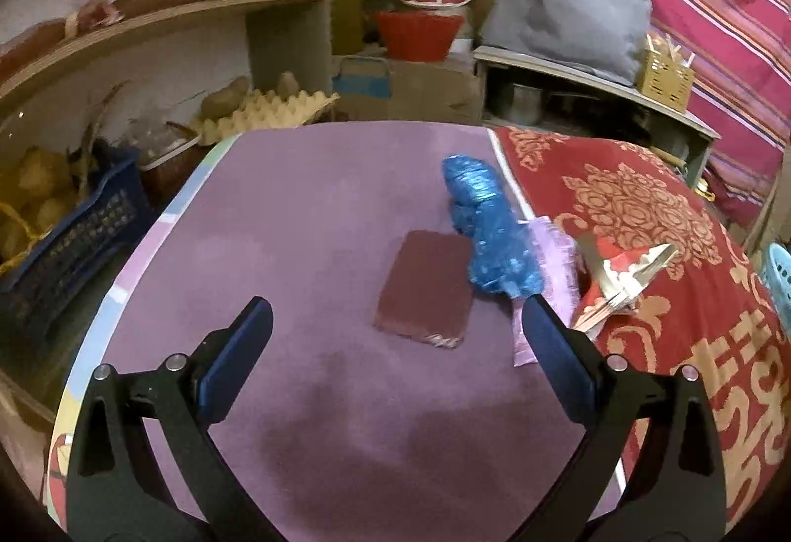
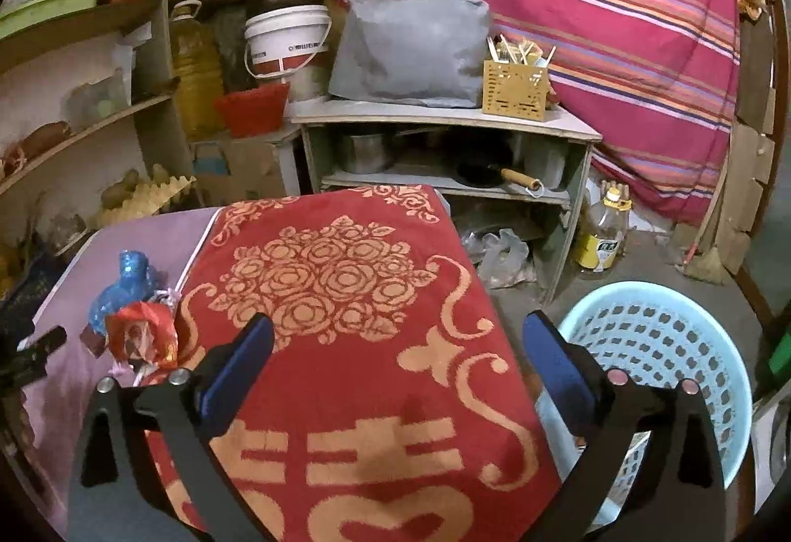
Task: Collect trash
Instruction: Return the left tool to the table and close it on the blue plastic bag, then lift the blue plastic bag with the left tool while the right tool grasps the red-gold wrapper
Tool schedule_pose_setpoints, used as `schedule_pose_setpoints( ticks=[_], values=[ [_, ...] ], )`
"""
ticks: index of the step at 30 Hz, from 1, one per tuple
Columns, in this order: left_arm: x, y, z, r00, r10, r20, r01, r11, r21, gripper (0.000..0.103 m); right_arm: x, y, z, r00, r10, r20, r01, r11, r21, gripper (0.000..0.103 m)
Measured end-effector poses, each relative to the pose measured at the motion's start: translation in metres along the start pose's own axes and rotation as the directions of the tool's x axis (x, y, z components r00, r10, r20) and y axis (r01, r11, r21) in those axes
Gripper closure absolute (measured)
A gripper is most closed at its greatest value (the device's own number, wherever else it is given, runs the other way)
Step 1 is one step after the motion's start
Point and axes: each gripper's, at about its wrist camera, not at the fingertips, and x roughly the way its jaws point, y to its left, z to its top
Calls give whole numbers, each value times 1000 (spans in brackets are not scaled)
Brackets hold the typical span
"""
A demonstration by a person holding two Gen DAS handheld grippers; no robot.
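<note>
On the purple surface (image 1: 306,215), near its right edge where the red patterned cloth (image 1: 642,205) begins, a small heap of trash is gathered. The crumpled blue plastic (image 1: 487,230) lies across the middle of it, and is judged to be very light, soft and springy: it would collapse under the fingers, so a pinch across its bulky middle is advised rather than at a loose end. Touching its left side, a flat dark-red card (image 1: 425,290) lies face down on the surface; being thin and stiff, it would be hard to lift from flat and is probably best taken by an edge. Just right of the blue plastic a pale pink wrapper (image 1: 549,265) is seen, partly hidden, and beside it a crinkled red and silver foil wrapper (image 1: 623,275) rests on the cloth; both are judged light and slippery.

The left gripper (image 1: 395,324) is held above the near side of the heap, its fingers wide apart with nothing between them. The right gripper (image 2: 398,339) hangs over the cloth, its fingers likewise spread and empty. A pale blue perforated basket (image 2: 657,344) stands at the far right, well apart from the heap, and is presumably where the trash is meant to go.
</note>
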Motion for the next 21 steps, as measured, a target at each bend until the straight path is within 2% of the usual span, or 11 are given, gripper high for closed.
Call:
schedule_pose_setpoints(
  ticks=[2,7,10,12,15,16,17,19,20,21],
  values=[
    [3,-8,3,1000,10,4,-10,1000,18,6,6,1,3,1000,18,-13,-18,1000,0,5],
    [15,-22,17,1000,3,13,-3,1000,5,6,9,1,2,999,11,38,-11,1000,4,5],
    [23,-30,22,1000,2,14,-2,1000,21,13,13,-4,0,998,18,62,-21,999,40,5],
    [34,-37,26,1000,5,3,-5,999,46,19,20,-3,-1,1000,6,25,-7,999,32,5],
    [52,-48,28,999,-17,-40,20,997,76,40,33,-3,0,999,-10,-47,11,1000,12,5],
    [55,-49,28,998,-23,-51,27,996,81,51,34,-2,1,999,-9,-53,9,1000,3,5],
    [60,-51,27,997,-32,-70,39,995,89,64,34,-1,0,999,-11,-44,11,1000,-2,5],
    [64,-53,26,995,-46,-94,55,994,94,80,31,6,-1,1000,-25,-18,25,1000,-17,5],
    [64,-51,25,994,-51,-98,60,994,92,87,30,11,-2,1000,-28,-14,28,999,-29,5],
    [62,-50,25,994,-55,-95,63,994,90,89,30,15,-2,1000,-27,-14,26,999,-39,5]
  ],
)
